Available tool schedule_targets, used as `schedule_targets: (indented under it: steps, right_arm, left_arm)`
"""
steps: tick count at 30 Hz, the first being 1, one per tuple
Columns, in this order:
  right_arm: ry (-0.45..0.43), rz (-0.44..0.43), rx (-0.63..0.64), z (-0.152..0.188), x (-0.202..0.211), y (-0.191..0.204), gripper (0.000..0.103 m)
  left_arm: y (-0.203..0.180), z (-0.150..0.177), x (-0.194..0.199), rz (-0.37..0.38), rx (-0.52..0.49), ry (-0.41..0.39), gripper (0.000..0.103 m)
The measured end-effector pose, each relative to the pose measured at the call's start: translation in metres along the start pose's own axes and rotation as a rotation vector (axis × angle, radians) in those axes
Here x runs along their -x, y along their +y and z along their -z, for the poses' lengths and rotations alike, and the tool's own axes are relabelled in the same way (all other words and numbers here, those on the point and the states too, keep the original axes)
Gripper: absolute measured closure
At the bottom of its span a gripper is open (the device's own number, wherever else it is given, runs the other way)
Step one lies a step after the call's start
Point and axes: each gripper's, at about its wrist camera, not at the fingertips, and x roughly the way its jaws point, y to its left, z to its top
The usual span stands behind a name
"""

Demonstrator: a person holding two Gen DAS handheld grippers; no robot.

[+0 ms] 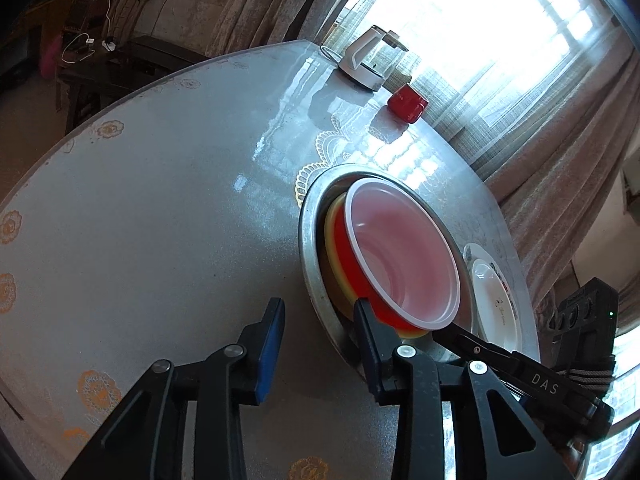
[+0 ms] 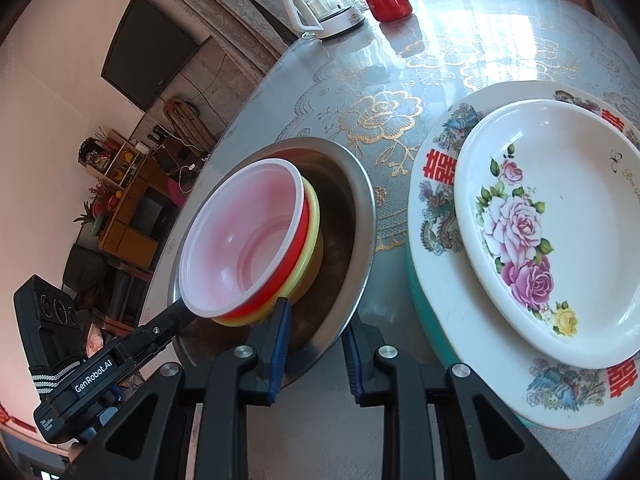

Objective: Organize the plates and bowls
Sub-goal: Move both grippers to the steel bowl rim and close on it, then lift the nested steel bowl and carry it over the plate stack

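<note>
Right wrist view has the right gripper (image 2: 314,346) straddling the near rim of the steel basin (image 2: 352,216), one blue pad inside the wall and one outside, jaws partly open and not clearly pinching yet. Nested in the basin sit a yellow bowl (image 2: 314,216), a red bowl (image 2: 306,210) and a white-rimmed plastic bowl (image 2: 240,236) on top, all tilted toward the left. Just right of the basin is the plate stack: a rose plate (image 2: 560,220) on a bigger patterned plate (image 2: 436,208).

Left gripper (image 1: 320,328) is wide open, holding nothing, right finger touching the bowls' near edge and the table (image 1: 160,200) under the other.

My take: close squarely on the basin rim, move slowly, and level the bowls first so they don't slide out.
</note>
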Motion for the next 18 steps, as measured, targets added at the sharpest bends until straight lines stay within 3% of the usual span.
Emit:
schedule_targets:
  steps: [3,10,15,18]
  right_arm:
    - [0.012,0.001,-0.007,-0.001,-0.002,0.0,0.078]
    - [0.017,-0.002,-0.019,0.0,-0.003,0.0,0.078]
    - [0.034,-0.01,-0.032,-0.002,-0.006,0.0,0.078]
    - [0.035,-0.012,-0.036,-0.002,-0.008,0.0,0.076]
  left_arm:
    - [0.0,-0.005,-0.003,0.006,0.029,0.054,0.067]
    - [-0.007,-0.007,-0.007,0.048,0.021,0.107,0.084]
    - [0.009,-0.014,-0.012,0.12,0.147,0.195,0.085]
    - [0.012,-0.014,-0.013,0.136,0.179,0.201,0.085]
